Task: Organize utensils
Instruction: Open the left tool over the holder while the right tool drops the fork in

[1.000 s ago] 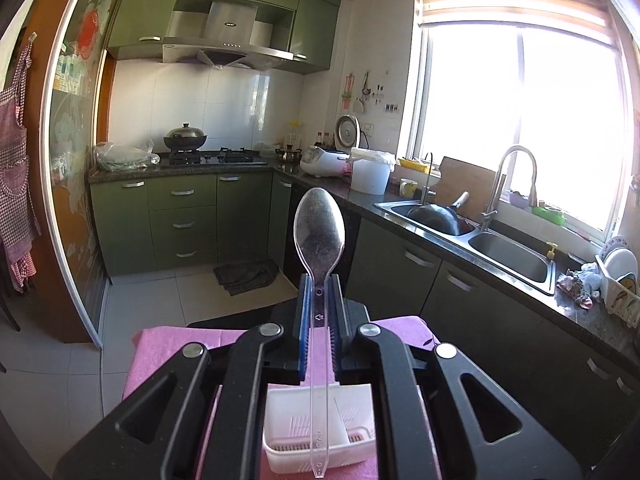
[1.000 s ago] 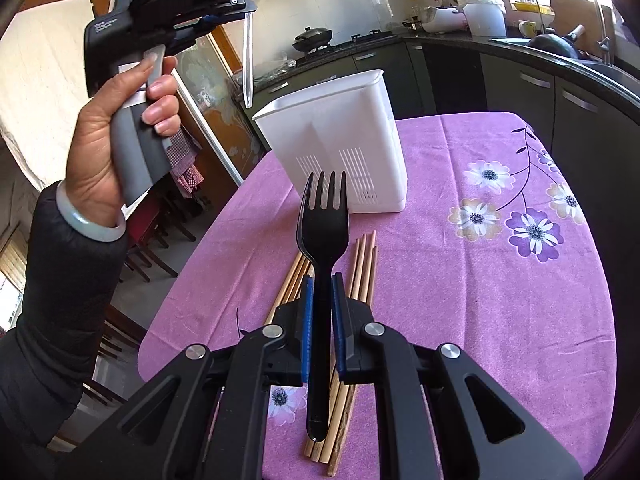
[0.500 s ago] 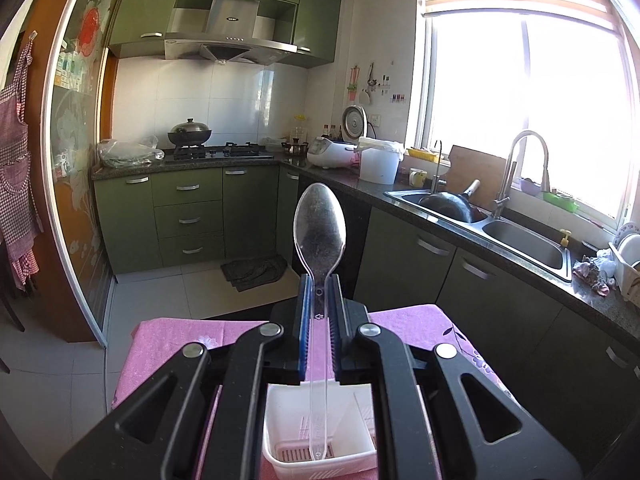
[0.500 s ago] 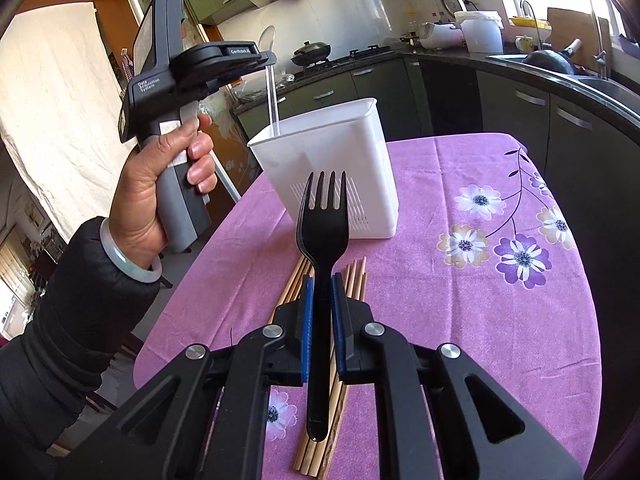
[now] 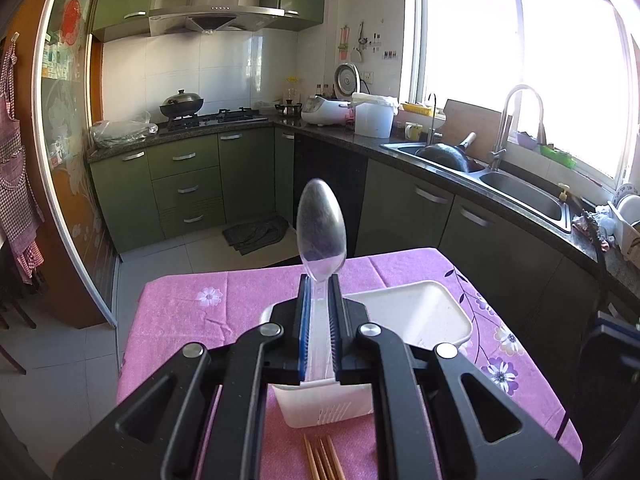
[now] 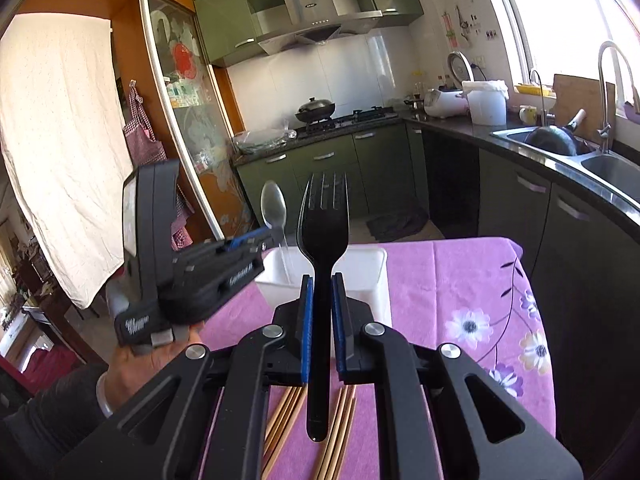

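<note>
Both claws clamped: left claw (image 5: 320,312) spoon (image 5: 321,228), right claw (image 6: 322,312) fork (image 6: 323,232).

Your chopsticks (image 5: 322,458) get cut off at frame bottom; spoon (image 6: 276,216) handle tip hidden inside the caddy (image 6: 362,276), can't tell compartment.

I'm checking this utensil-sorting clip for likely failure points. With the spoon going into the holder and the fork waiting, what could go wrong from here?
1. The left hand-held gripper holds the clear spoon near its bowl, the handle reaching into the white holder; released tilted, it might lean or tip out.
2. The right hand-held gripper with the black fork sits close by; the two may collide.
3. The light holder could slide toward the chopsticks.
</note>
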`<state>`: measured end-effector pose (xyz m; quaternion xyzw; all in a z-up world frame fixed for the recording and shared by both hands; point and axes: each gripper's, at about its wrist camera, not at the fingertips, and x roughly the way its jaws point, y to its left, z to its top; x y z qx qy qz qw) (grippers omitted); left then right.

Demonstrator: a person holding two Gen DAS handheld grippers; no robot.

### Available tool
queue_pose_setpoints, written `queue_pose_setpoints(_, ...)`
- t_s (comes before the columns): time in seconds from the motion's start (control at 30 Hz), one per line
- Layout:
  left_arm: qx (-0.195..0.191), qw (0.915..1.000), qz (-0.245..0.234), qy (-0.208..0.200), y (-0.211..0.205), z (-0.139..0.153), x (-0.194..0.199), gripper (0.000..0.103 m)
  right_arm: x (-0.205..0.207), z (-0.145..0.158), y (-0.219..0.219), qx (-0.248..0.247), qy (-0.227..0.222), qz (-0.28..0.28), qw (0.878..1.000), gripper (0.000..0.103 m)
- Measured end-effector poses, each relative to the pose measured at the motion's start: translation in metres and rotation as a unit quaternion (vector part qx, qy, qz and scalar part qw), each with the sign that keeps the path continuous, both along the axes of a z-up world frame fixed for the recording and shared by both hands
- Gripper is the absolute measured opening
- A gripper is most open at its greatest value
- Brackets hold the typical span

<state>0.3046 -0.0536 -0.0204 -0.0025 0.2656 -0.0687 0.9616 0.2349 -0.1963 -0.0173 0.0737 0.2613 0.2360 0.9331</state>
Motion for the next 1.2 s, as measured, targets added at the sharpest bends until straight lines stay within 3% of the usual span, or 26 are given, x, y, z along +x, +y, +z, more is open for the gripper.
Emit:
queue_pose_setpoints(0.33,0.003,0.9998,-0.015,0.015,0.011,-0.001,-0.019,0.009,0.071,0.029,0.027,-0.001,-0.05,-0.055,0.997,0.01)
queue_pose_setpoints(0.57,0.003,0.9994,-0.028,0.019,0.015,0.003,-0.034,0.01,0.112,0.013,0.043,-0.02,-0.072,-0.075,0.994,0.01)
queue_pose_setpoints(0.87,0.001,0.999,-0.038,0.024,0.008,0.004,-0.04,0.011,0.091,-0.024,0.04,-0.032,-0.094,-0.066,0.993,0.01)
queue_pose_setpoints(1.2,0.012,0.9979,-0.051,0.038,-0.002,0.002,-0.059,0.013,0.068,-0.043,0.037,-0.048,-0.08,-0.058,0.994,0.015)
